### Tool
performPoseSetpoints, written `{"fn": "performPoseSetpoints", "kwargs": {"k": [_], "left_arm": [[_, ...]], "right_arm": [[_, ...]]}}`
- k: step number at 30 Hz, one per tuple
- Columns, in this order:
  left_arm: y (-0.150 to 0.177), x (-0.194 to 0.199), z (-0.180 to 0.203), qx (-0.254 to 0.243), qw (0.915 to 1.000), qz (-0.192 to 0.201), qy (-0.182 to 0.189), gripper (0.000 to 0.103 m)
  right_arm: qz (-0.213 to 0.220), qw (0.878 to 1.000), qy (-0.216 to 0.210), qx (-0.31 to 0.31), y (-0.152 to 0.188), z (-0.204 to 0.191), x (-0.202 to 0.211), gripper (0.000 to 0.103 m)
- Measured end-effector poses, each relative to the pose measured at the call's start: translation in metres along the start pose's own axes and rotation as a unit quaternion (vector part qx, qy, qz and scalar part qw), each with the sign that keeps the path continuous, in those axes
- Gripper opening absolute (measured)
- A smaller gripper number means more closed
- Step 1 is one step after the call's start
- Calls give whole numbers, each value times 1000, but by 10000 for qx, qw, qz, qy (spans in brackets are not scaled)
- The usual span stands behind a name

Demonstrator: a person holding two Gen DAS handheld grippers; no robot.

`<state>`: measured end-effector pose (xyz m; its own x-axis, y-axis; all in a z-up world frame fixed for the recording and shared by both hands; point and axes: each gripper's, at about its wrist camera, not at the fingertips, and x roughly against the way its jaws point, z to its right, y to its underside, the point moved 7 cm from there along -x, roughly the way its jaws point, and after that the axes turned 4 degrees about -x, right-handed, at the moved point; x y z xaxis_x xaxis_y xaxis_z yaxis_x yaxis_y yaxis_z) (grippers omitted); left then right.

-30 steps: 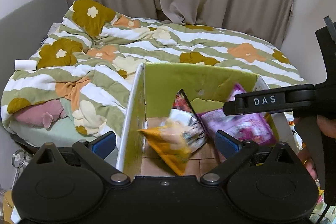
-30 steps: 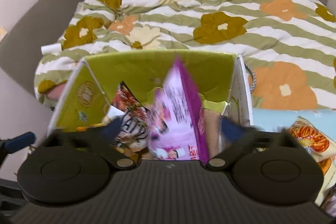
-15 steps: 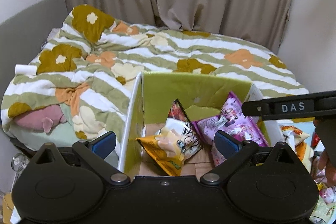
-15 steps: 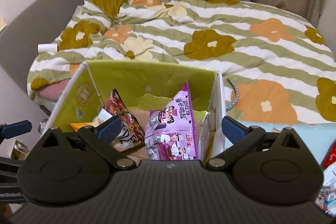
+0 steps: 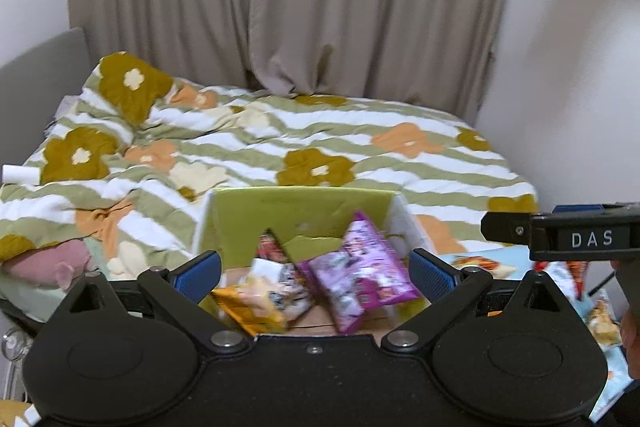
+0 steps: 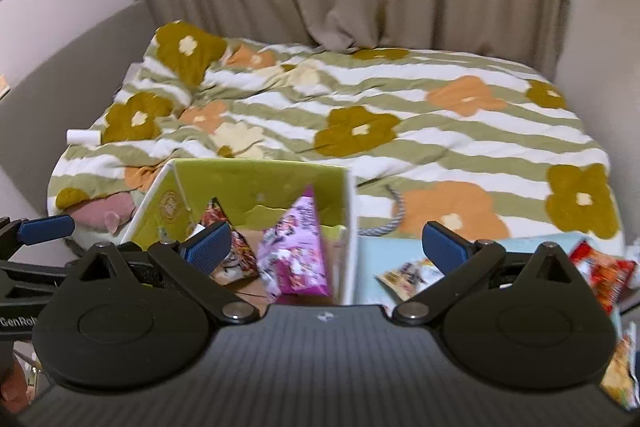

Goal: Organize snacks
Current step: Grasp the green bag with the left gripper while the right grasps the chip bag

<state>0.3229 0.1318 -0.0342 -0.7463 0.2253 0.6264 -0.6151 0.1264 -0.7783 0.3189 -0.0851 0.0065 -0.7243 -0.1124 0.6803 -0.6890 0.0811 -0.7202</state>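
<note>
A green-lined cardboard box (image 5: 300,211) stands at the foot of the bed; it also shows in the right wrist view (image 6: 256,183). Inside lie a purple snack bag (image 5: 360,267), an orange-yellow bag (image 5: 252,303) and a red-black bag (image 5: 272,247). The purple bag (image 6: 296,247) also shows in the right wrist view. My left gripper (image 5: 316,273) is open and empty above the box. My right gripper (image 6: 326,247) is open and empty, over the box's right wall. Loose snack packets (image 6: 408,273) lie on a light blue surface (image 6: 372,247) right of the box.
A bed with a striped floral duvet (image 5: 320,147) fills the space behind the box. Beige curtains (image 5: 300,7) hang at the back. A red snack bag (image 6: 600,267) lies at the far right. A pink plush toy (image 5: 44,263) sits left of the box.
The purple bag has left my right gripper and lies in the box. Both grippers have pulled back and up, so the box looks smaller. The right gripper has shifted right.
</note>
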Motion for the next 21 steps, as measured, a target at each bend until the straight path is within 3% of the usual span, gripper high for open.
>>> {"fn": "performPoseSetpoints", "kwargs": {"k": [11, 21], "left_arm": [[28, 35, 88, -160, 9995, 1, 278, 101], [68, 45, 199, -444, 9970, -198, 598, 102]], "right_arm": [[165, 9987, 421, -239, 40, 107, 72, 103], [105, 9971, 540, -521, 88, 220, 116, 103]]}}
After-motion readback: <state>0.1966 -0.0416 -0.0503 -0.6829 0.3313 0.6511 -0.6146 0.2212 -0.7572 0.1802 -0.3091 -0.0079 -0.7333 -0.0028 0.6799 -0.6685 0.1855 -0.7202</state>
